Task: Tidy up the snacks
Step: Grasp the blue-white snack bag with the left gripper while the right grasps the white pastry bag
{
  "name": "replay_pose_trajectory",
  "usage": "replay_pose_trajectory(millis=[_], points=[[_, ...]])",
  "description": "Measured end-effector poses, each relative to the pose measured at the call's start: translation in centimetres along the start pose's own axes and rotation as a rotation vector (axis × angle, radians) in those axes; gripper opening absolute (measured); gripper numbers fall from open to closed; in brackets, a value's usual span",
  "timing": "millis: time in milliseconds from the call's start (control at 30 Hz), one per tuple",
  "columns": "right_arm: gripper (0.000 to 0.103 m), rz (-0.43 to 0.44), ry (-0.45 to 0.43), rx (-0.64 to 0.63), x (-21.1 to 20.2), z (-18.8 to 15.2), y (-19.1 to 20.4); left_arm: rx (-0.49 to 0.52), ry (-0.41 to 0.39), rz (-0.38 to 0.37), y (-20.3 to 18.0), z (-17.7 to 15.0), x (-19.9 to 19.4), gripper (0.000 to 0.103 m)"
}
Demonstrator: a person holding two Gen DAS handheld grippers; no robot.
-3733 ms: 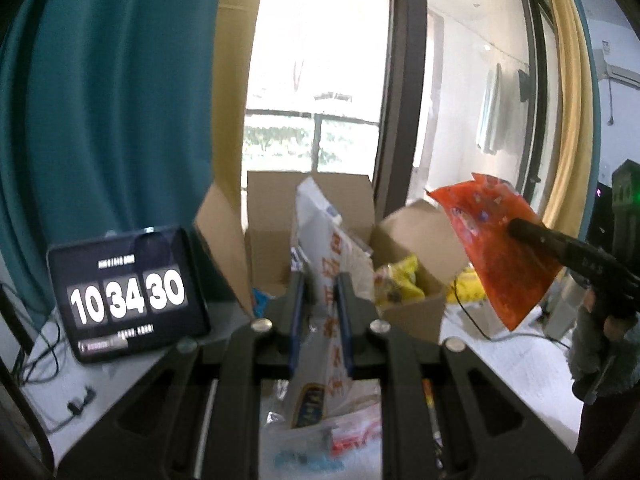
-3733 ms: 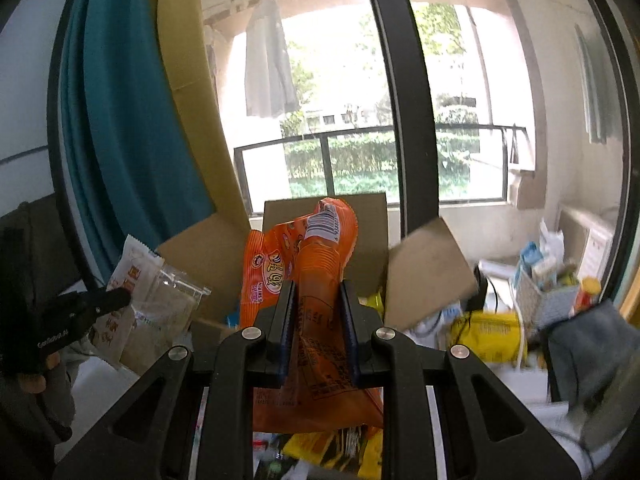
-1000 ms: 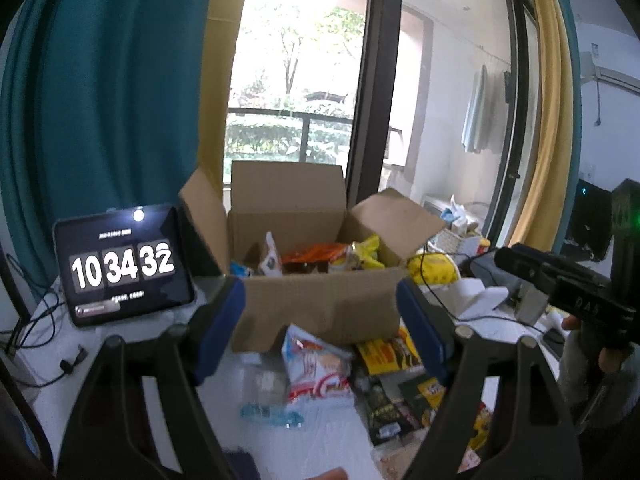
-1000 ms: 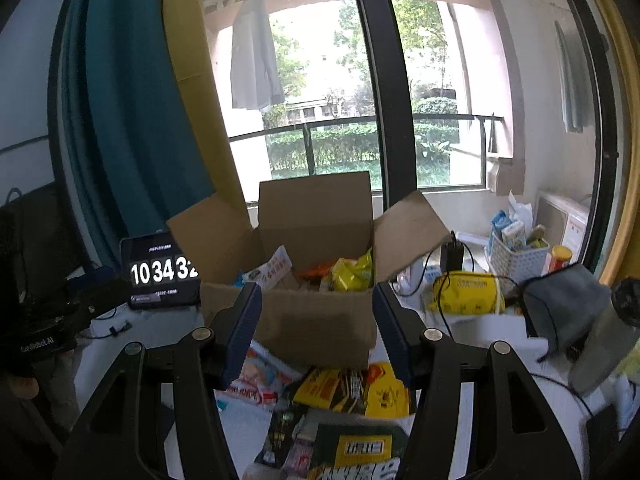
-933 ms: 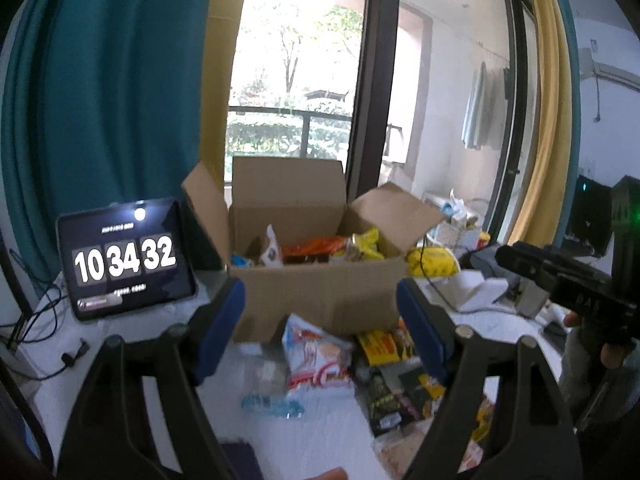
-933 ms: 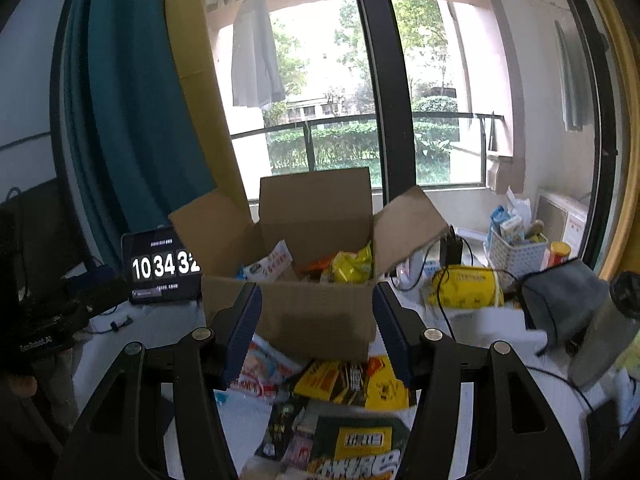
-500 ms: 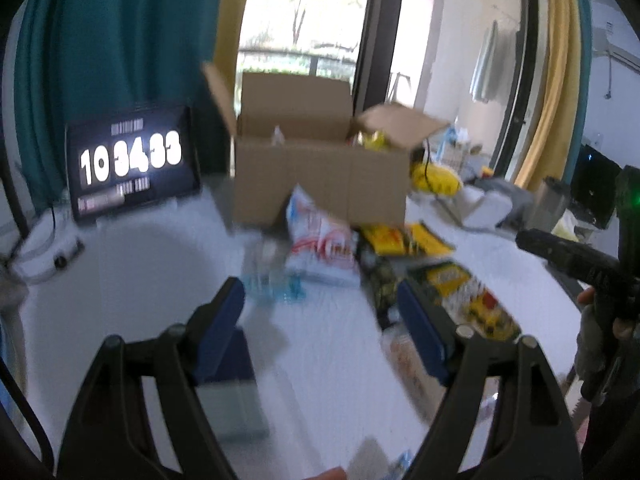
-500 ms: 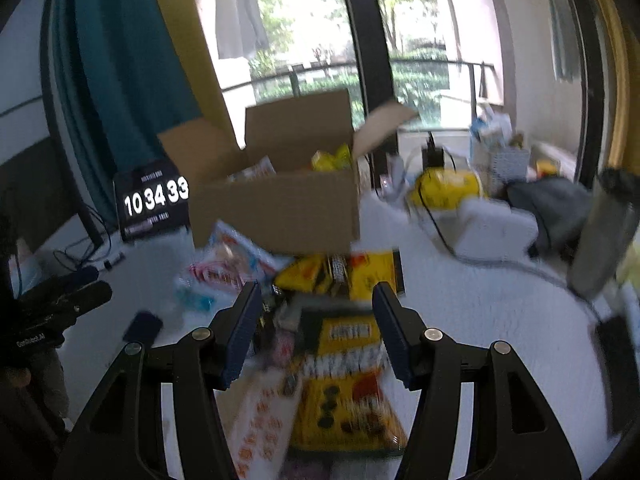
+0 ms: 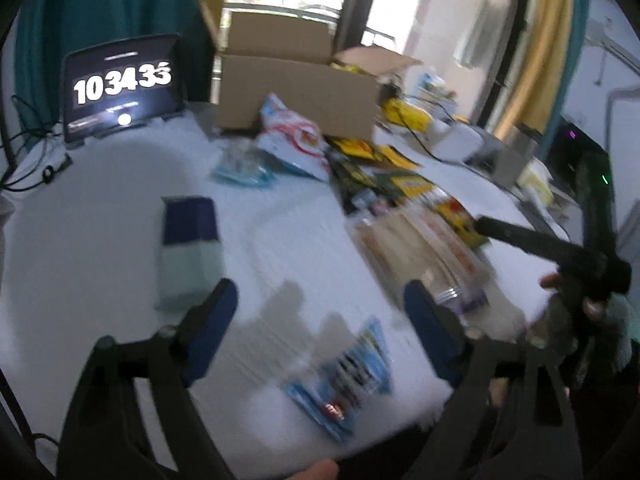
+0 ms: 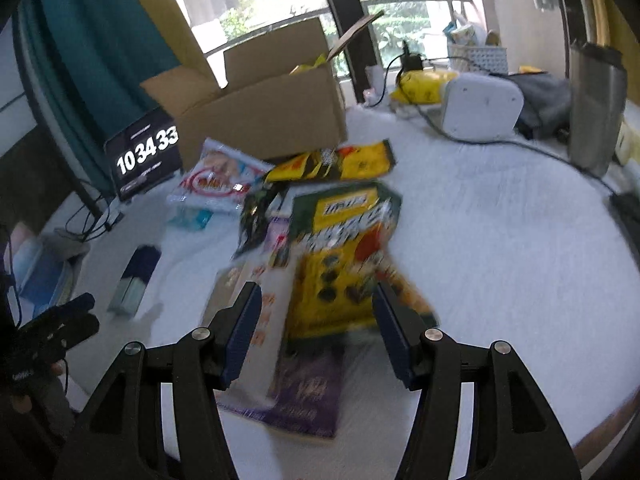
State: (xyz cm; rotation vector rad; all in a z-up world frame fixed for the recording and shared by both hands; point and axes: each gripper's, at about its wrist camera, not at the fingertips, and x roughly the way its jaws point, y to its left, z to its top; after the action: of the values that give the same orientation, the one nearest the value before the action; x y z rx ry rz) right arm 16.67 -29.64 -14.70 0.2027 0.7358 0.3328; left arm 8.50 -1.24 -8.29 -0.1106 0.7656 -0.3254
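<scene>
i have both grippers tilted down over the white table (image 9: 280, 240), and both views are smeared with blur. my left gripper (image 9: 320, 300) has its jaws opening, blue pads wide apart with only bare tabletop between them; a small blue snack packet (image 9: 348, 376) lies just past the pads, close to the near table edge. to the left of that gripper sits a purple and pale green box (image 9: 190, 248), with open white surface around it and back toward the clock tablet (image 9: 120, 84). to the right lies a long clear packet (image 9: 420, 256) with orange print, and the right gripper's dark finger hangs above its far side. my right gripper (image 10: 316, 320) has its jaws apart and holds nothing; a yellow snack bag (image 10: 340, 276) lies flat on the table between and beyond the pads, which i cannot say touch it. a purple packet (image 10: 308, 392) lies under the bag's near end. the other snacks are heaped in a strip running back to the cardboard box (image 10: 264, 112), which stands open with yellow packets showing above its rim. right of the heap the table is wide and bare until the white appliance (image 10: 480, 104) and the metal flask (image 10: 596, 108) near the far right edge.
</scene>
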Motion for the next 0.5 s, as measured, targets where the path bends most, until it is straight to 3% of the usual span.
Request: replay_pose_trajectory(millis=[167, 400, 433, 500], points=[[0.061, 0.034, 0.027, 0.005, -0.2, -1.2, 1.3, 0.027, 0.065, -0.034, -1.0, -2.0, 0.6, 0.093], [0.061, 0.066, 0.077, -0.015, 1.7, -2.1, 2.8, 0.099, 0.159, -0.004, -1.5, -4.1, 3.1, 0.092], [0.061, 0.067, 0.088, -0.013, 2.2, -2.2, 3.0, 0.125, 0.14, 0.008, -1.8, -4.4, 3.1, 0.091], [0.061, 0.074, 0.096, -0.012, 2.8, -2.2, 3.2, 0.143, 0.132, 0.023, -1.9, -4.5, 3.2, 0.083]])
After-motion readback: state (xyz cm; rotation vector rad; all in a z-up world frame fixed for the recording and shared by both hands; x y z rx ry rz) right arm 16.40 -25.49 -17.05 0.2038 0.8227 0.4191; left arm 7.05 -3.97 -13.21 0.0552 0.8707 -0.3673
